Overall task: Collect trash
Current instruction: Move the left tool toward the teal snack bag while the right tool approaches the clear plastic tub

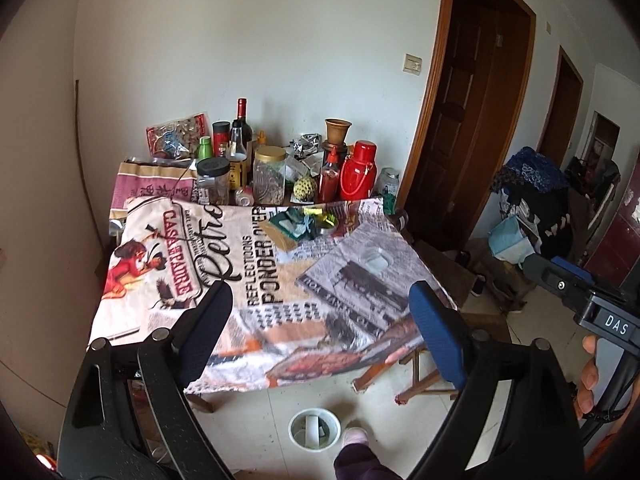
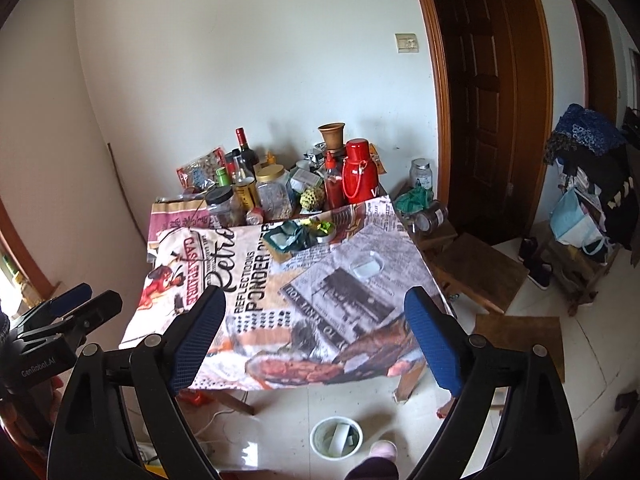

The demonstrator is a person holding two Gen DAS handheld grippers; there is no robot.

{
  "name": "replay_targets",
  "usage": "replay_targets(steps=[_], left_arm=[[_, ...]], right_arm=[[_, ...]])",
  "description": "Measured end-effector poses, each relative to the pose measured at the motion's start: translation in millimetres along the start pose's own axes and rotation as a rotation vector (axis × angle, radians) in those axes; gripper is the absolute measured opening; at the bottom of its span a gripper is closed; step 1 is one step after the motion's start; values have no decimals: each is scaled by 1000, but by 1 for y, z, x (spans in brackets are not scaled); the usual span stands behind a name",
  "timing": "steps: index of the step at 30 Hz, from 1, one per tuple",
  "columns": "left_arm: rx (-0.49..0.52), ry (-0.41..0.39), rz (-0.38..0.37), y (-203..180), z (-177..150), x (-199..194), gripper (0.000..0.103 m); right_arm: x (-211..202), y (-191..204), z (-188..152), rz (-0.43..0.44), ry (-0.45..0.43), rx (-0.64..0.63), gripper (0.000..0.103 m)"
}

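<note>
- Left wrist view: left tongs (image 1: pixel 320 320) spread wide with nothing between them, held above the worktop (image 1: pixel 360 344) and its printed cloth.
- Crumpled green wrappers (image 1: pixel 298 224) lie mid-cloth, near the jars at the back.
- White bin (image 1: pixel 314 428) on the floor below the worktop's near edge, paper inside.
- Right wrist view: right tongs (image 2: pixel 316 320) also wide apart, empty.
- Wrappers (image 2: pixel 296 238) mid-cloth; bin (image 2: pixel 337 438) on the floor beside a slippered foot (image 2: pixel 383 450).
</note>
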State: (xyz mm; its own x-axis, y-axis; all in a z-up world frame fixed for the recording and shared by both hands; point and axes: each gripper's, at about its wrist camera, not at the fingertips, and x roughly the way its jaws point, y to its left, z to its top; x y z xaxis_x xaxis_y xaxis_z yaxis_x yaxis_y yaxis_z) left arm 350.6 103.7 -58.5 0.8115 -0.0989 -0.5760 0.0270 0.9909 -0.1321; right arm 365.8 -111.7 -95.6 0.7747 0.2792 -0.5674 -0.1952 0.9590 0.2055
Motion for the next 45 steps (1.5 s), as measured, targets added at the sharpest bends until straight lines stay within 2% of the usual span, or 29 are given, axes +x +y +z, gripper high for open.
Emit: replay_targets(steps=[6,12,17,25,29,32,38,45], left_arm=[[-14,-8,-5,-27,42,48,90],[-88,0,1,-49,76,93,90],[-120,38,29,-57,89,127,90],[-144,122,42,-40,98,179,90],[-123,167,31,-26,106,215,90],[-98,208,-3,-15,111,244,90],[-9,354,-86,3,116,323,90],[170,500,-96,5,99,410,90]], right_arm=[[24,-33,43,21,-20,-21,89],[58,-69,82,41,1,-62,89],[93,-94,93,25,44,-63,89],[148,-118,91,-15,166,-3,89],[174,-118,90,-51,210,22,89],[194,-115,85,-84,241,52,89],[231,-116,69,-206,288,166,89],[289,-127,41,-294,387,260,89]])
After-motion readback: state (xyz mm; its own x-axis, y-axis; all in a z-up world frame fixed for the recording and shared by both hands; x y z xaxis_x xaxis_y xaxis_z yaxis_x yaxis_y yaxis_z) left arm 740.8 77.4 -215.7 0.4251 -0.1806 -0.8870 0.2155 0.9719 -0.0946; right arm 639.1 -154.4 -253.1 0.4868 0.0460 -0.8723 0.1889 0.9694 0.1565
